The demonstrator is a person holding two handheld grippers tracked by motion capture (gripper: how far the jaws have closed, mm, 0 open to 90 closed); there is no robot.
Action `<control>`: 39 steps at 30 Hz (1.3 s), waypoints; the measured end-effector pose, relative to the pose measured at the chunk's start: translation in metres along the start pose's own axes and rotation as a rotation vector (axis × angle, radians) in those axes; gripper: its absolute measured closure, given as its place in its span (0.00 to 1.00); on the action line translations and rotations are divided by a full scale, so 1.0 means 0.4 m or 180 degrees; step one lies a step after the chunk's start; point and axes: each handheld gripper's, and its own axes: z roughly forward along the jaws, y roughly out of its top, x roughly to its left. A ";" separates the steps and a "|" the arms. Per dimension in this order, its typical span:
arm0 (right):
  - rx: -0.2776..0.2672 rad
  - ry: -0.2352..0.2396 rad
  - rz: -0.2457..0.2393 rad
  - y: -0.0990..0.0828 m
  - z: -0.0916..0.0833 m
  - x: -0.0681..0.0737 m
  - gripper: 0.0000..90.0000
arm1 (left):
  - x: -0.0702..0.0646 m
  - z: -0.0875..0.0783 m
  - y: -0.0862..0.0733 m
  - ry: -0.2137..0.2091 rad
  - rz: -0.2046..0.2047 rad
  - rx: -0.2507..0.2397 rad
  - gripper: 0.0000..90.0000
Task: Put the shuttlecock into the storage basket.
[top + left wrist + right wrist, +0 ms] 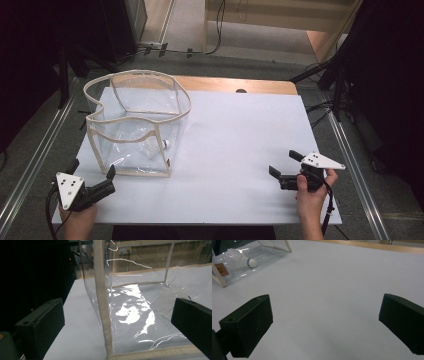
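Note:
A clear plastic bag (pixel 135 125) with beige trim stands open on the white table (pixel 235 145) at the left. Inside it lies a white shuttlecock (pixel 159 146), whose cork end (pixel 252 263) points toward the bag's near wall in the right gripper view. My left gripper (pixel 92 177) is open at the table's front left corner, its jaws either side of the bag's near corner seam (pixel 101 302) but apart from it. My right gripper (pixel 285 164) is open at the front right, over bare table, with nothing between its jaws.
A wooden strip (pixel 240 85) runs along the table's far edge. Metal rails (pixel 350 155) flank the table on both sides. Cables (pixel 215 30) and dark stands lie on the floor beyond. A small brown label (pixel 220 269) sits on the bag's wall.

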 end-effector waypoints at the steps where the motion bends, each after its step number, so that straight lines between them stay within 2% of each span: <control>1: -0.0002 0.0001 -0.0005 -0.003 -0.001 -0.002 0.00 | 0.000 0.000 0.000 -0.0001 0.0004 0.0000 0.00; 12: 0.0002 -0.0095 0.0023 -0.034 -0.024 -0.017 0.00 | -0.001 0.000 0.000 -0.0006 0.0013 -0.0003 0.00; 16: -0.0071 -0.0107 0.0054 -0.046 -0.039 -0.027 0.00 | 0.000 0.000 0.000 -0.0012 0.0010 -0.0005 0.00; 21: -0.0175 -0.0133 0.0167 -0.061 -0.058 -0.042 0.00 | -0.002 0.000 0.000 -0.0009 0.0027 -0.0026 0.00; 25: -0.0142 -0.0168 0.0119 -0.070 -0.066 -0.046 0.00 | -0.002 0.001 0.000 -0.0017 0.0026 -0.0016 0.00; 32: -0.0221 -0.0188 0.0141 -0.085 -0.086 -0.058 0.00 | 0.000 0.001 0.000 -0.0027 0.0019 -0.0005 0.00; 37: -0.0294 -0.0211 0.0282 -0.111 -0.091 -0.074 0.00 | 0.003 0.000 0.001 -0.0053 0.0001 -0.0008 0.00; 39: -0.0318 -0.0216 0.0270 -0.111 -0.090 -0.074 0.00 | 0.004 0.001 0.001 -0.0052 -0.0021 -0.0009 0.00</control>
